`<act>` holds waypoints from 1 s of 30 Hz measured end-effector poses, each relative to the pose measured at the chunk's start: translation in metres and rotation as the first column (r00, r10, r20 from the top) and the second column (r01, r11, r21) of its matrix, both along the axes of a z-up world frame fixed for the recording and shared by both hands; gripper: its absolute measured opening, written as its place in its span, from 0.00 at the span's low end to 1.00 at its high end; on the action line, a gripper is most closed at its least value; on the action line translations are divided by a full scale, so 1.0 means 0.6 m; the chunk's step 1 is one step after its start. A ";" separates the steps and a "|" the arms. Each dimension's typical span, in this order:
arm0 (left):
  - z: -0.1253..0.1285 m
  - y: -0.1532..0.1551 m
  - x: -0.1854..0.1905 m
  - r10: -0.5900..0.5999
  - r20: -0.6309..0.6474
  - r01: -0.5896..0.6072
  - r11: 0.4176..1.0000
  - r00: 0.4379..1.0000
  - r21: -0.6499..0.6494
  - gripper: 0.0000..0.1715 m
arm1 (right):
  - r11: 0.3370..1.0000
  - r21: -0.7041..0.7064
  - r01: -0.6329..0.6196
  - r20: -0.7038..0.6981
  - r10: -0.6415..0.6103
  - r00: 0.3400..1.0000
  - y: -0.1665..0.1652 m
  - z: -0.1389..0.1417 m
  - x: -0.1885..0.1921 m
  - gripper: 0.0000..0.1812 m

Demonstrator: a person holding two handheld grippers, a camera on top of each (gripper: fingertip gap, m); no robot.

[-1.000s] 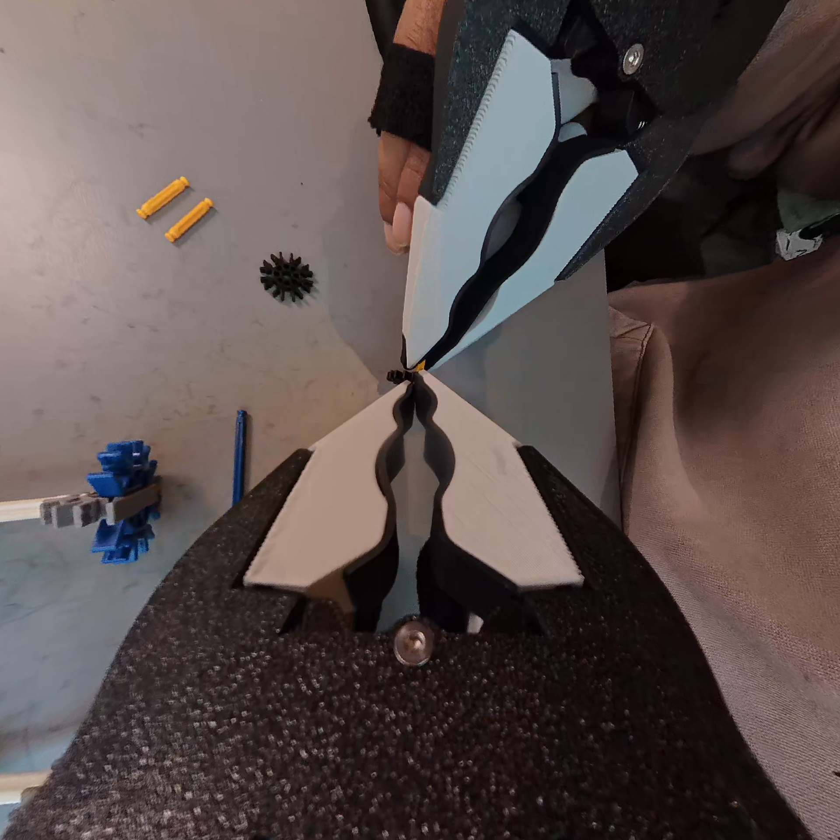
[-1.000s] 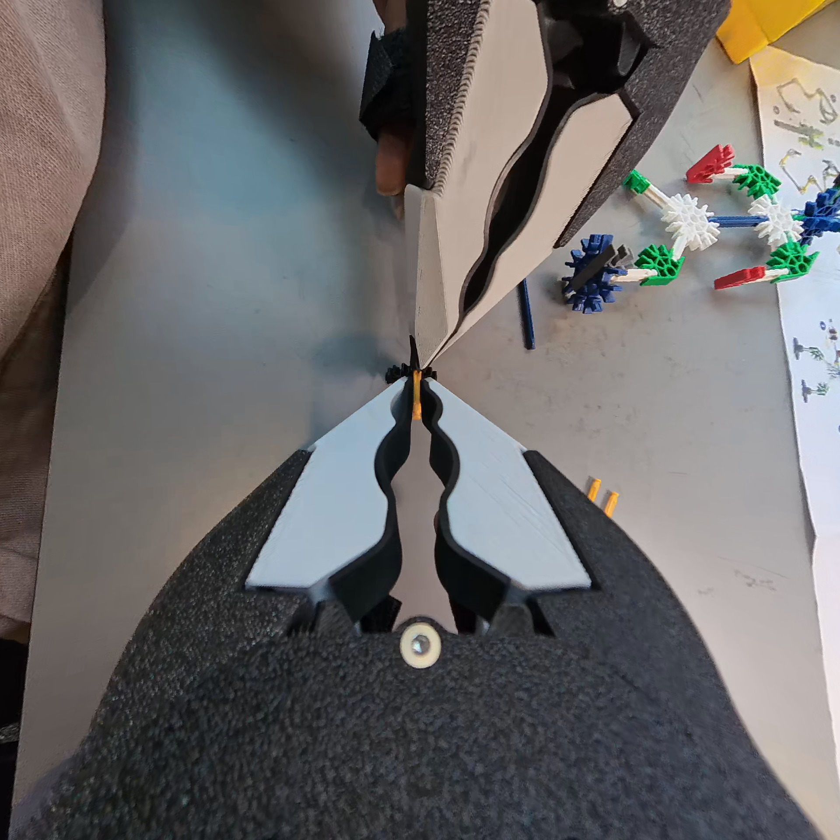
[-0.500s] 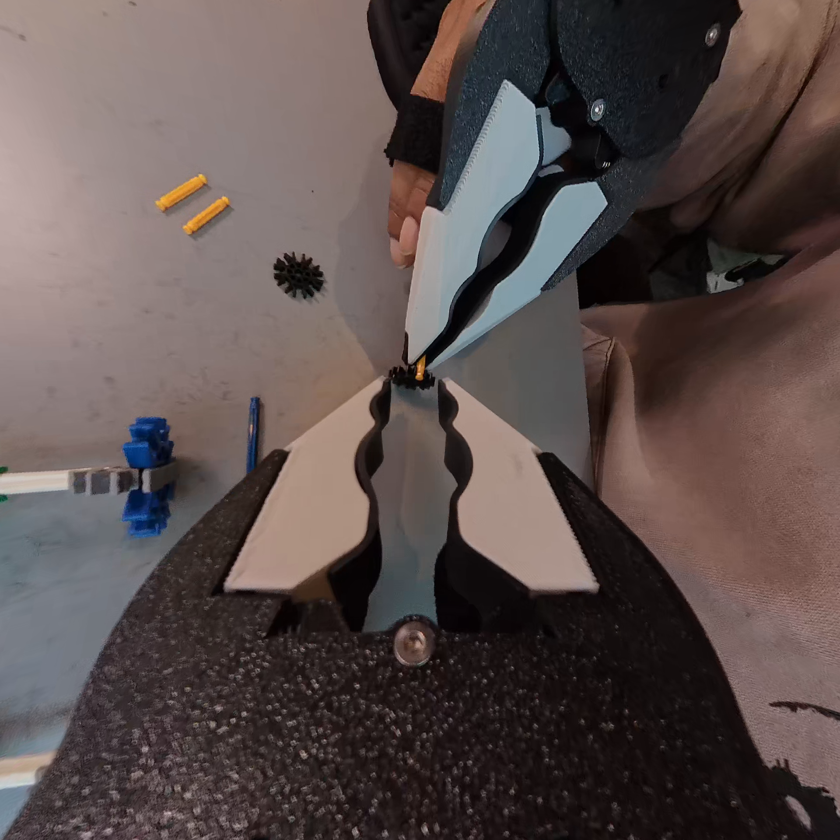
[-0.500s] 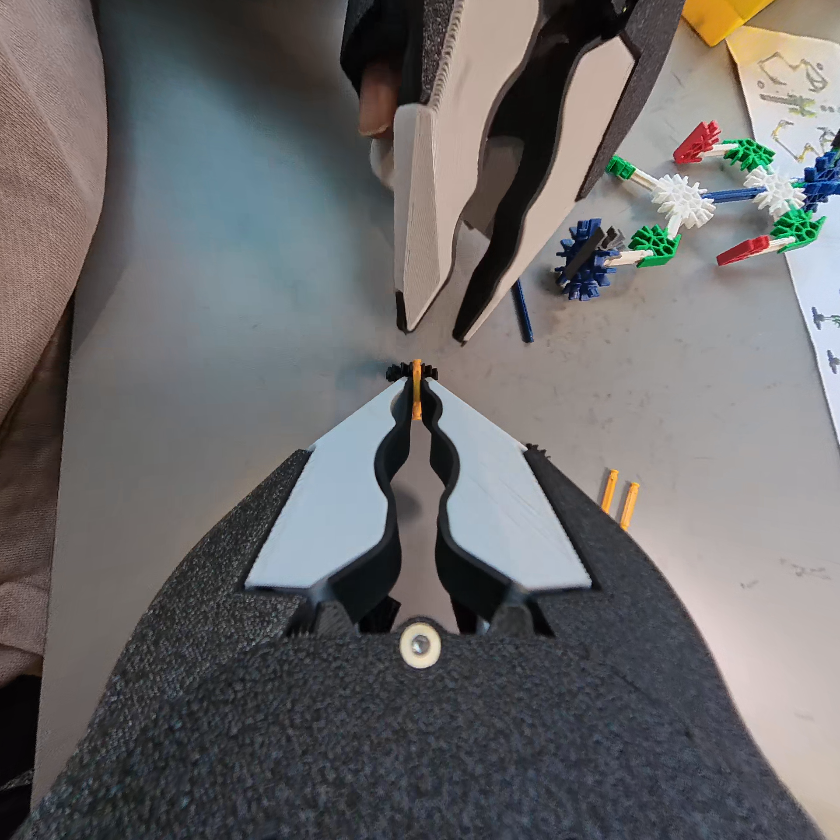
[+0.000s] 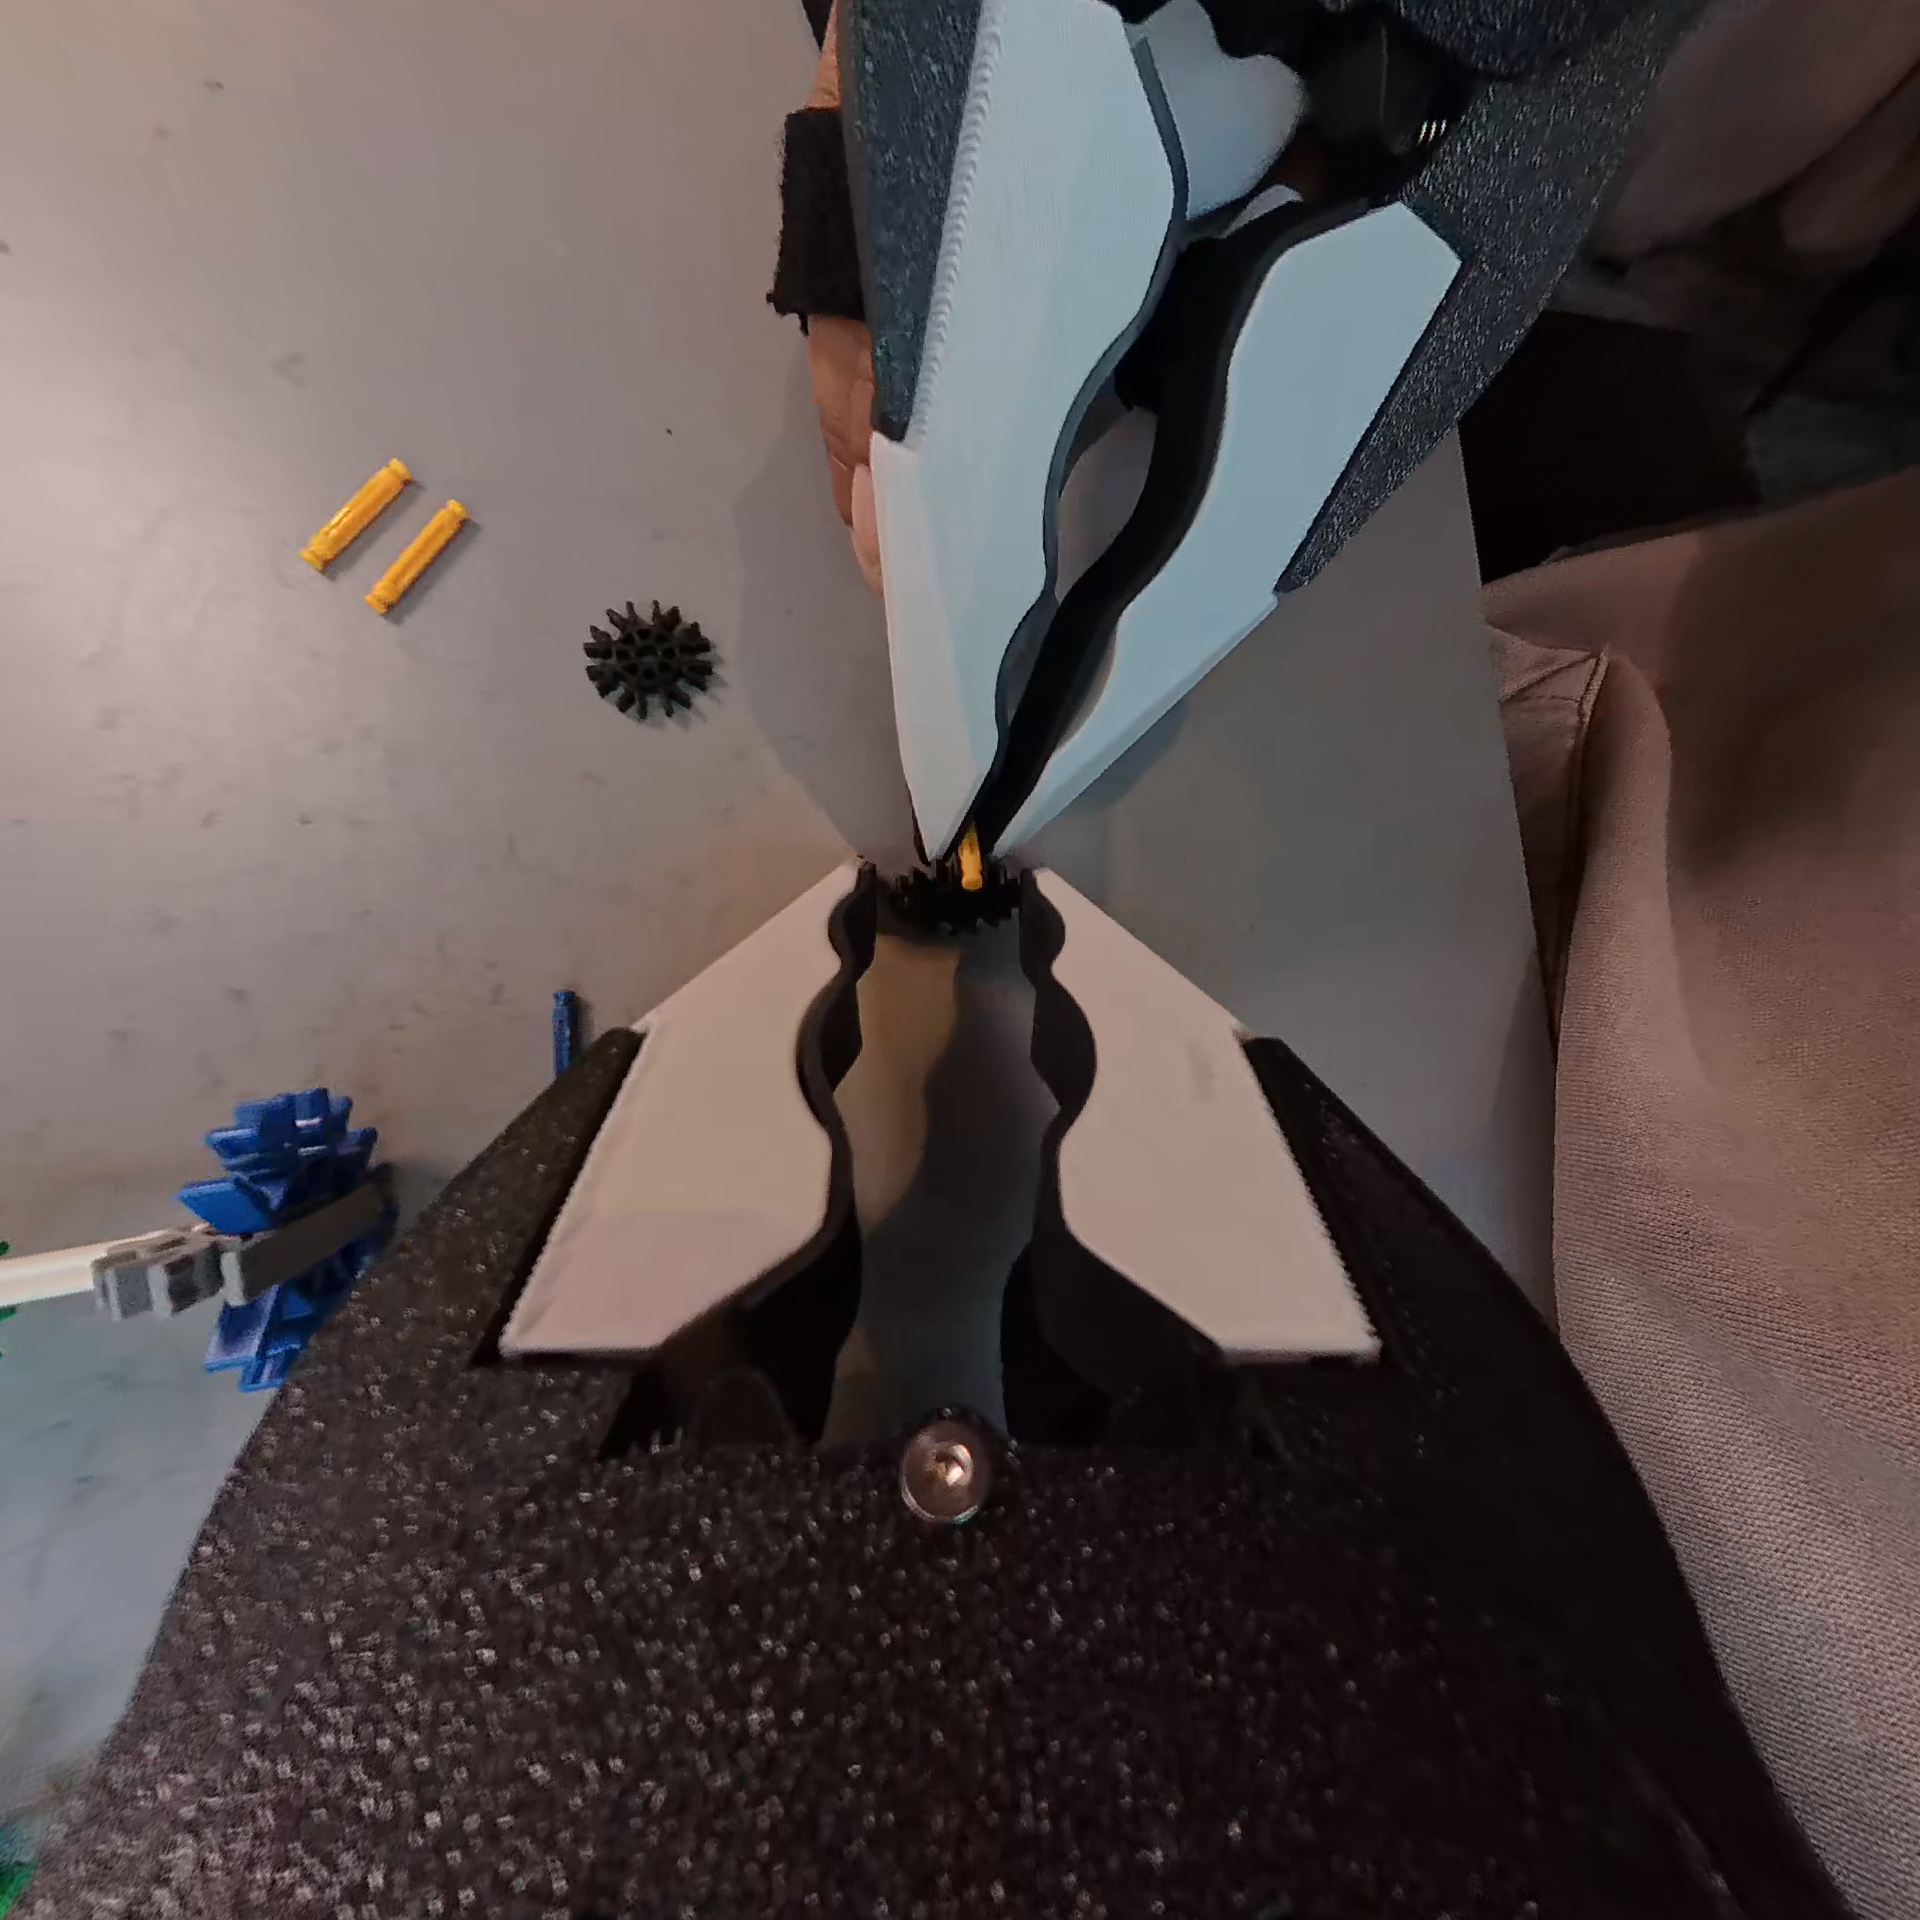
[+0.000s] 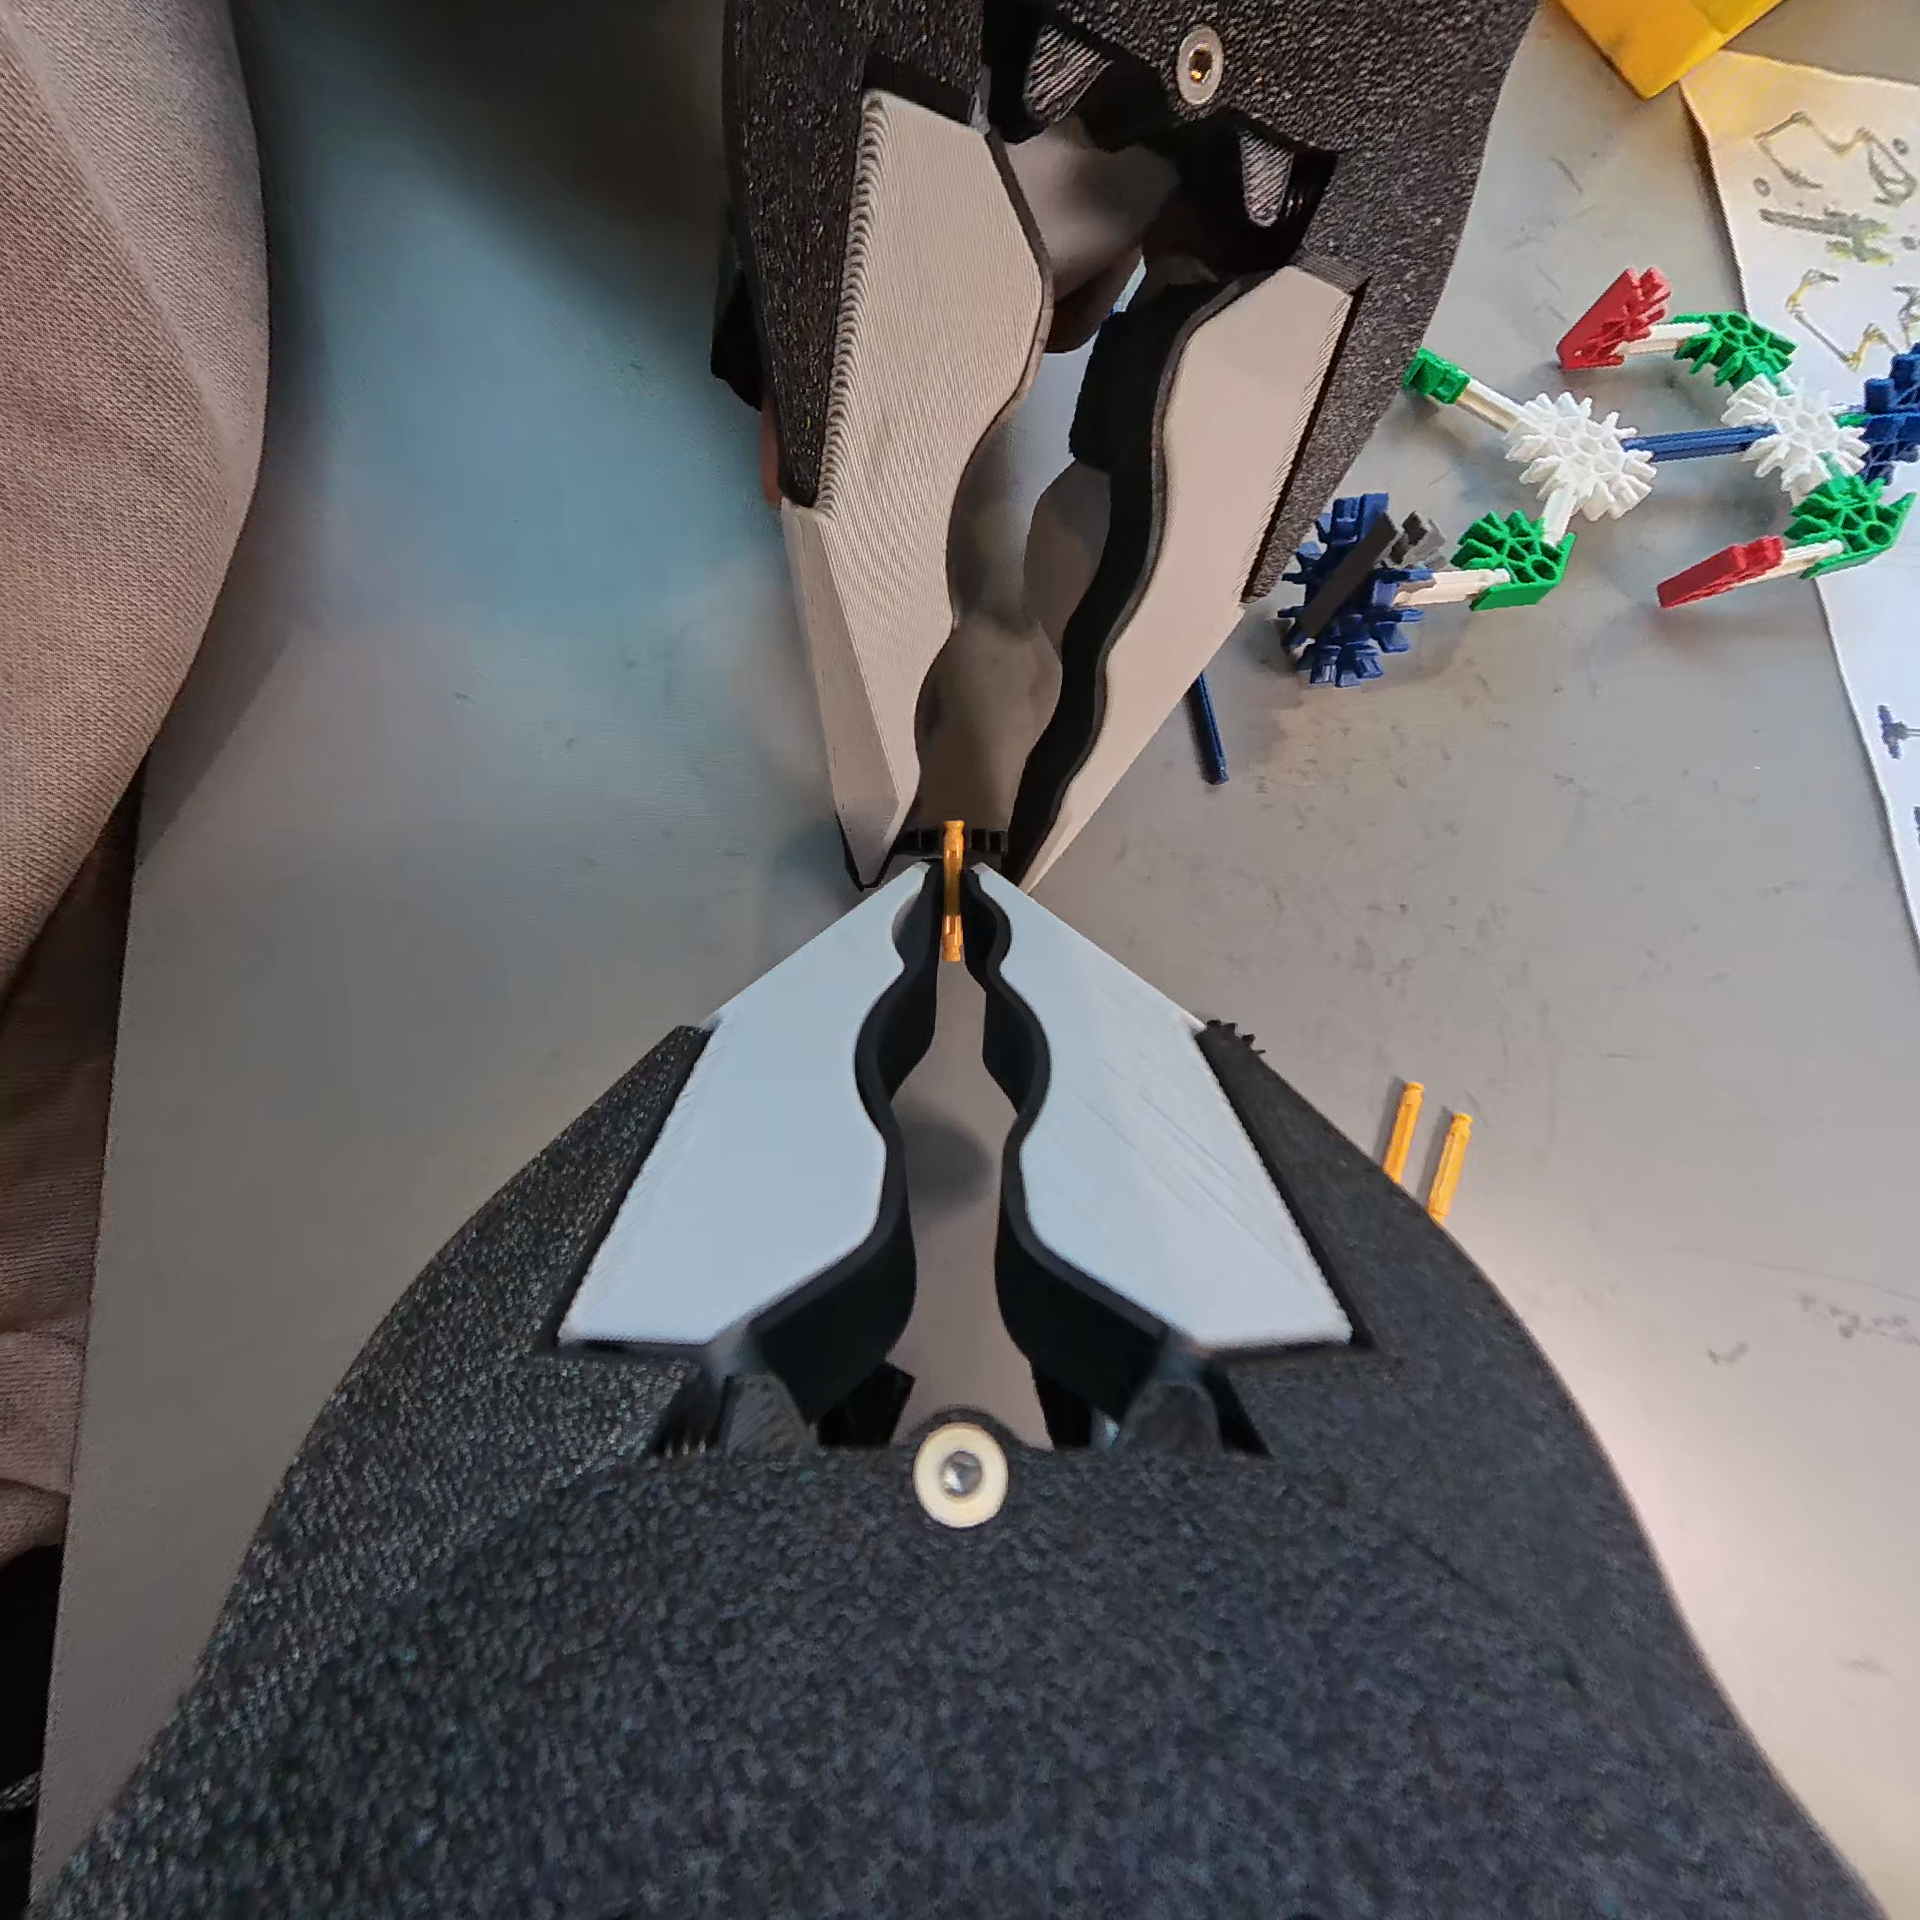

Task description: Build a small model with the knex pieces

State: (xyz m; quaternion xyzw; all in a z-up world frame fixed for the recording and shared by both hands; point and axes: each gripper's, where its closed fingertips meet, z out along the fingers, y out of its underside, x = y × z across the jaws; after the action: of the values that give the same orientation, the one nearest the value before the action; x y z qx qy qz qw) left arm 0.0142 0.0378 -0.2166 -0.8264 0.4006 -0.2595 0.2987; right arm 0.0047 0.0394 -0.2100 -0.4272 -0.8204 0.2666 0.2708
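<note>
My right gripper is shut on a short yellow rod. A small black gear-shaped connector sits on the rod's far end. My left gripper is open, its two grey fingertips on either side of that black connector; I cannot tell whether they touch it. In the left wrist view the right gripper comes down from above with the yellow rod poking out of its tips. In the right wrist view the left gripper comes from above. Both are just above the grey table.
Two loose yellow rods, a second black connector and a blue rod lie on the table. A blue connector joins a white, green and red assembly beside a paper sheet. Beige clothing is at the table's edge. My two grippers' fingertips are within a few centimetres of each other.
My left gripper let go of the black connector, opened and drew back, then returned with its fingertips either side of it. My right gripper kept its hold on the yellow rod.
</note>
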 end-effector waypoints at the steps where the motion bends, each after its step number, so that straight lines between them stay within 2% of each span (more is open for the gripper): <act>1: 0.000 0.001 -0.001 0.002 -0.002 -0.002 1.000 1.000 0.005 0.14 | 1.000 0.000 0.001 0.000 -0.001 1.000 0.001 0.000 0.000 0.01; 10: 0.001 0.001 -0.006 -0.001 -0.029 0.002 0.999 1.000 0.039 0.13 | 1.000 -0.007 0.004 -0.010 -0.004 1.000 0.002 0.003 -0.002 0.01; 18: 0.012 -0.001 -0.006 0.002 0.007 -0.002 0.998 1.000 0.058 0.13 | 1.000 -0.019 0.007 -0.015 -0.007 1.000 0.003 0.010 0.000 0.01; 30: 0.065 0.009 -0.005 0.018 0.079 -0.034 0.980 0.997 0.196 0.13 | 0.995 -0.098 0.038 -0.107 -0.048 0.993 0.010 0.049 0.000 0.01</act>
State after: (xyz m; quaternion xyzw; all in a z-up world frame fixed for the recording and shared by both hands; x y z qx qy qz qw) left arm 0.0110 0.0434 -0.1776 -0.7872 0.4017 -0.2463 0.3979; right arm 0.0047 0.0454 -0.1806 -0.4422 -0.7813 0.3224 0.3001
